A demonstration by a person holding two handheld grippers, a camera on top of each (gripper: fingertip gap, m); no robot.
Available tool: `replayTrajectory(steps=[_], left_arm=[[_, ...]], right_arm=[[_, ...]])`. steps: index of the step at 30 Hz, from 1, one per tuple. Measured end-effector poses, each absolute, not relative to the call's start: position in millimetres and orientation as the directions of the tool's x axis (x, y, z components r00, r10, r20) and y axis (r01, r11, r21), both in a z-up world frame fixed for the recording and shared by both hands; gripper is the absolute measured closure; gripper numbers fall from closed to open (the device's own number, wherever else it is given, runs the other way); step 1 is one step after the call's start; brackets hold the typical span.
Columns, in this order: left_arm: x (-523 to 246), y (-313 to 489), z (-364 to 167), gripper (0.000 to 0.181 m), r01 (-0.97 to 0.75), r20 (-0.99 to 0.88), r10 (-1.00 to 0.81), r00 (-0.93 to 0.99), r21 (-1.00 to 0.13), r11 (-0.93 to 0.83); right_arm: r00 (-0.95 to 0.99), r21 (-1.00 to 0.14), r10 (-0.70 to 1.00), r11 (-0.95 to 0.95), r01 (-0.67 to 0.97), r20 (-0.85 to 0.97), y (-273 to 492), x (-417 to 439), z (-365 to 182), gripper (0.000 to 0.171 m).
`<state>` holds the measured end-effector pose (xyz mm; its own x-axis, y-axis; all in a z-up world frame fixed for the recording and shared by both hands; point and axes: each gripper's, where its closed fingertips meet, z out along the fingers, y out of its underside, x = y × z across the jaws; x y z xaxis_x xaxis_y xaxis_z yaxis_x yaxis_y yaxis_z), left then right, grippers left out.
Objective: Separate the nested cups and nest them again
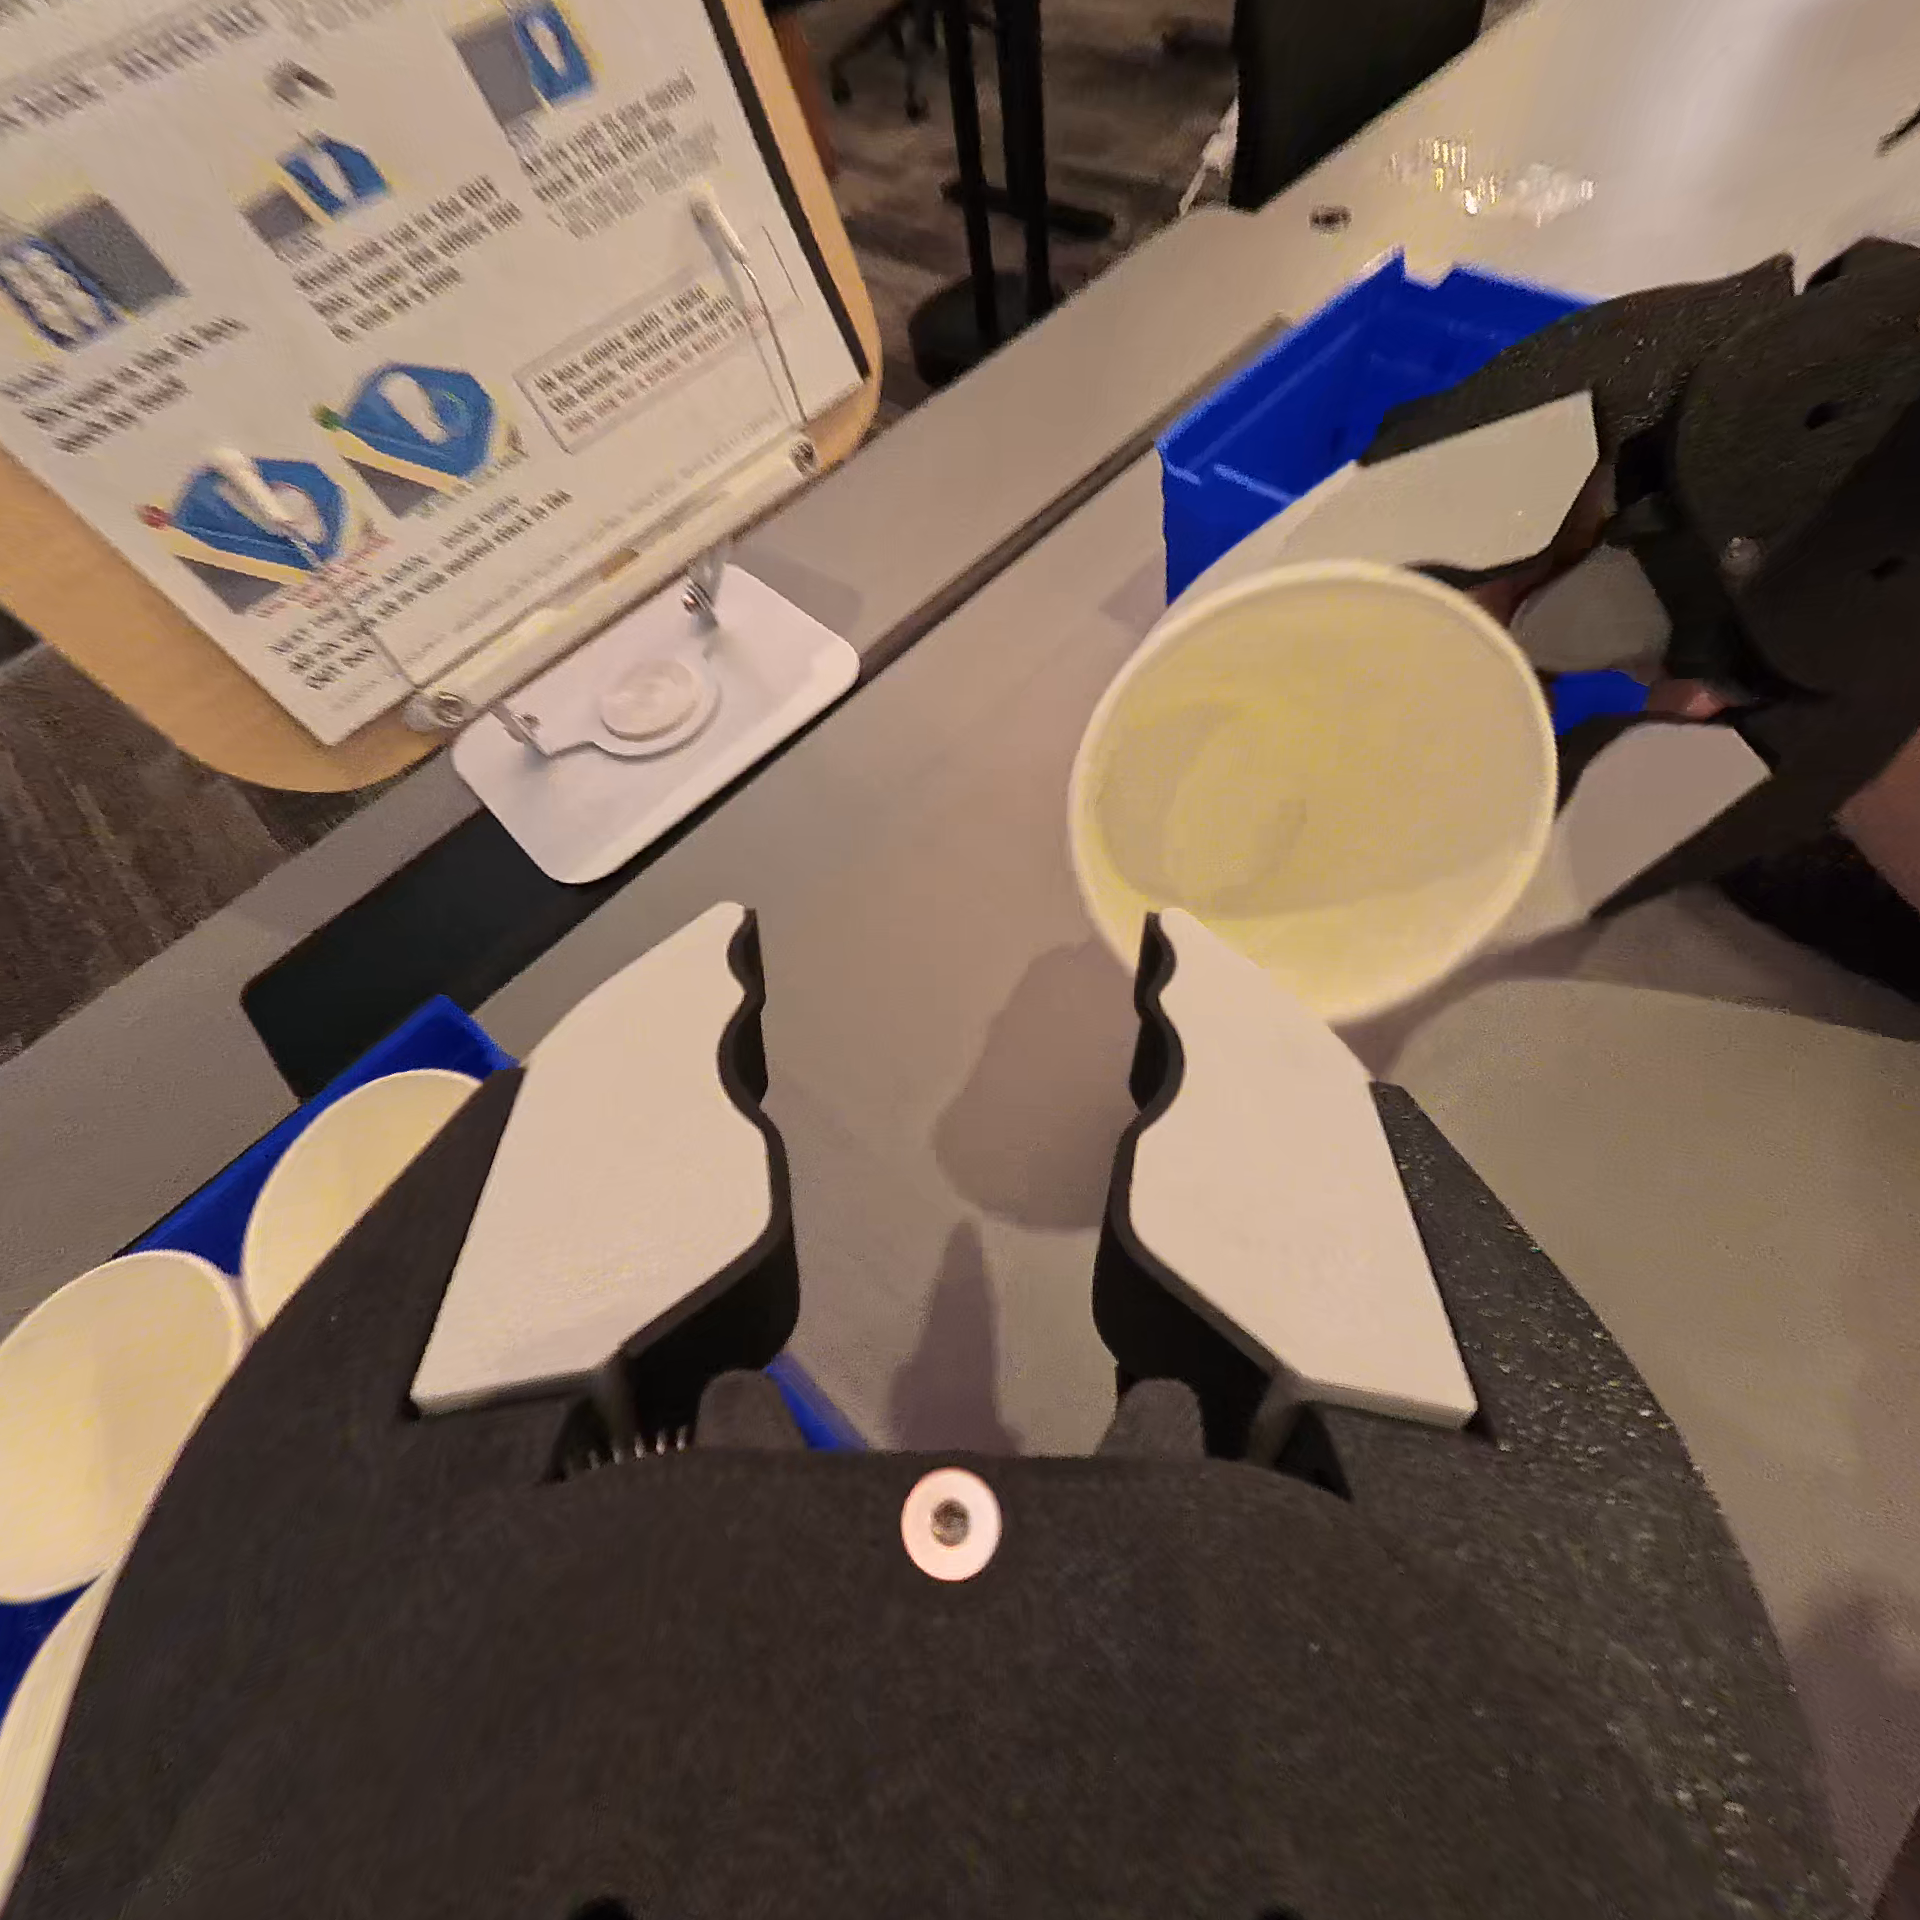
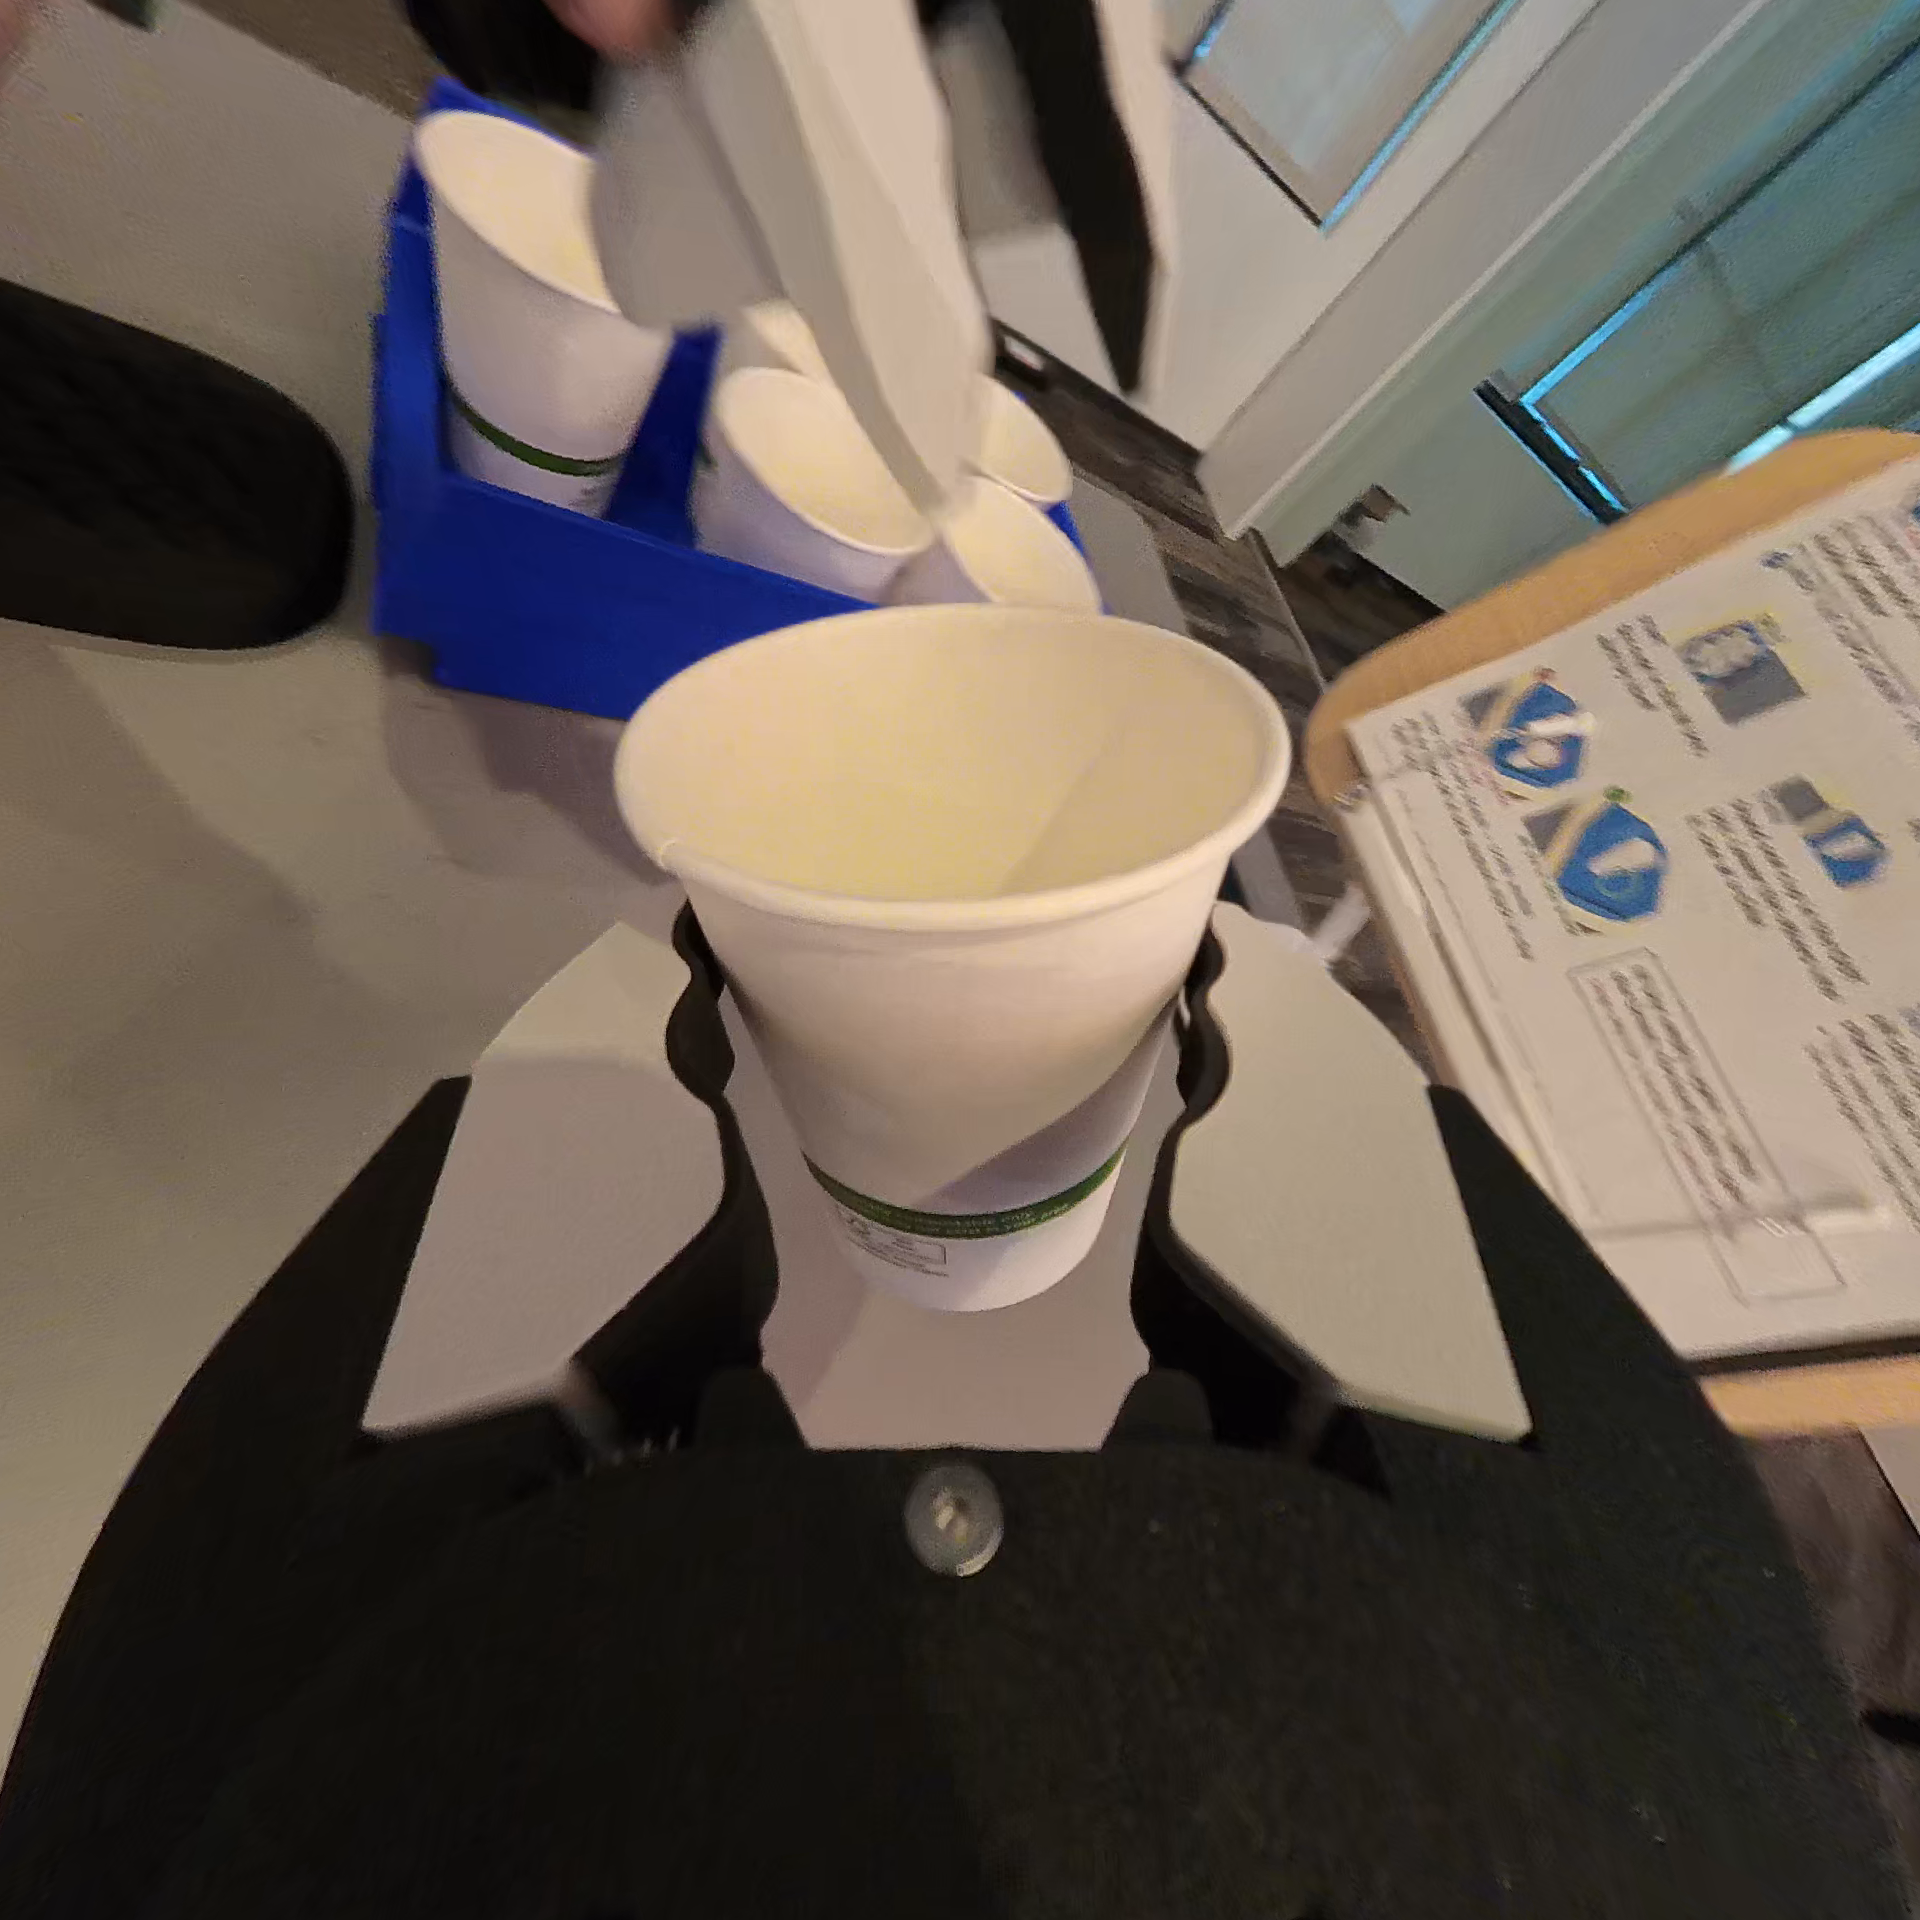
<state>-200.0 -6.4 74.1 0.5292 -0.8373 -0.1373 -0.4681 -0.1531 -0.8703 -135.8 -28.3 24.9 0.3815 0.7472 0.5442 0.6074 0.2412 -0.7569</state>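
My right gripper (image 2: 945,940) is shut on a white paper cup (image 2: 935,831) with a green band and holds it upright above the grey table. The same cup (image 1: 1309,790) shows in the left wrist view, mouth toward me, between the right gripper's jaws (image 1: 1439,727). My left gripper (image 1: 945,925) is open and empty, its right fingertip just in front of the cup's rim. Its fingers (image 2: 883,260) show blurred in the right wrist view, above the bin of cups. I cannot tell whether a second cup is nested inside.
A blue bin (image 2: 540,603) holds several white cups (image 2: 810,488); its cups (image 1: 104,1403) also sit at my lower left. A second blue bin (image 1: 1299,416) lies behind the held cup. An instruction sheet on a stand (image 1: 416,312) stands at the table edge. A black chair back (image 2: 135,468) is left.
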Motion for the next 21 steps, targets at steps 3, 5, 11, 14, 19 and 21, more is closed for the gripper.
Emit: replayTrajectory(steps=[3,5,11,14,19,21], left_arm=[[-218.0,-6.8,95.2,0.117,-0.406,-0.14,-0.808,0.572,-0.904,-0.131],[-225.8,-8.1,106.2,0.121,-0.37,-0.142,-0.795,0.59,-0.922,-0.109],[-227.6,-10.8,110.9,0.126,-0.365,-0.162,-0.791,0.59,-0.927,-0.082],[-225.1,-10.4,108.6,0.126,-0.375,-0.167,-0.796,0.582,-0.924,-0.08],[-228.4,-10.9,111.8,0.127,-0.364,-0.163,-0.796,0.582,-0.929,-0.075],[-232.6,-10.9,115.1,0.127,-0.354,-0.164,-0.792,0.588,-0.933,-0.07]], right_arm=[[0.539,-0.807,0.66,0.179,0.563,0.523,-8.1,-76.6,61.6,0.086],[0.71,-0.883,0.565,0.074,0.464,0.421,7.5,-4.6,85.7,0.086],[0.97,-0.961,0.185,-0.255,-0.107,-0.157,29.9,185.3,37.7,0.085],[0.971,-0.923,0.13,-0.359,-0.14,-0.198,33.8,193.6,-10.8,0.085],[0.996,-0.907,0.091,-0.419,0.047,0.01,39.0,198.9,-60.5,0.084],[0.995,-0.905,0.101,-0.424,0.029,-0.015,37.7,202.1,-68.0,0.084]])
